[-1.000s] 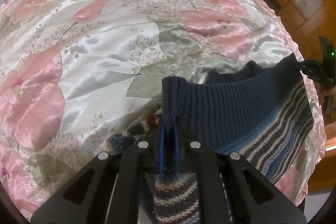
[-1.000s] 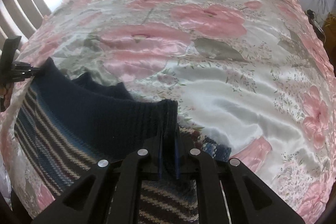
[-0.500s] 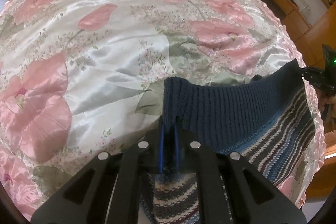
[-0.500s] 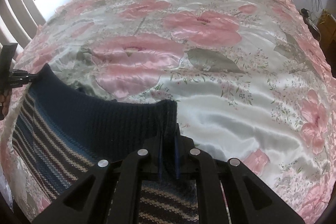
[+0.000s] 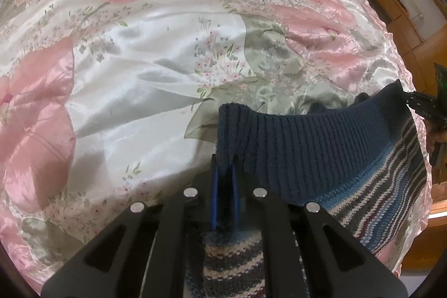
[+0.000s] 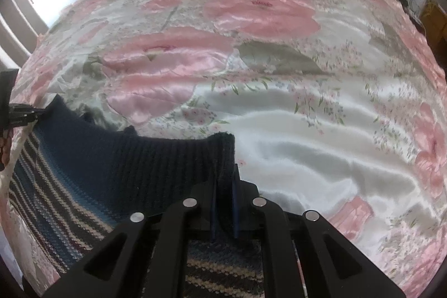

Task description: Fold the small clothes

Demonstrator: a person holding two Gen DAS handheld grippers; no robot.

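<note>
The left tool (image 5: 224, 180) pinches one corner of the ribbed navy band of a striped knit sweater (image 5: 321, 147), its blue pads pressed onto the wool. The right tool (image 6: 223, 186) pinches the opposite corner of the same band. The sweater hangs stretched between the two tools, its striped part drooping below them, over a bed covered by a satin bedspread (image 5: 145, 91) with pink flowers lying ahead of both.

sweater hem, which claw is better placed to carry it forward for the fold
Neither alone. The left claw and right claw each pinch one corner of the sweater hem, stretched between them above the bedspread, so both should move together.
</note>
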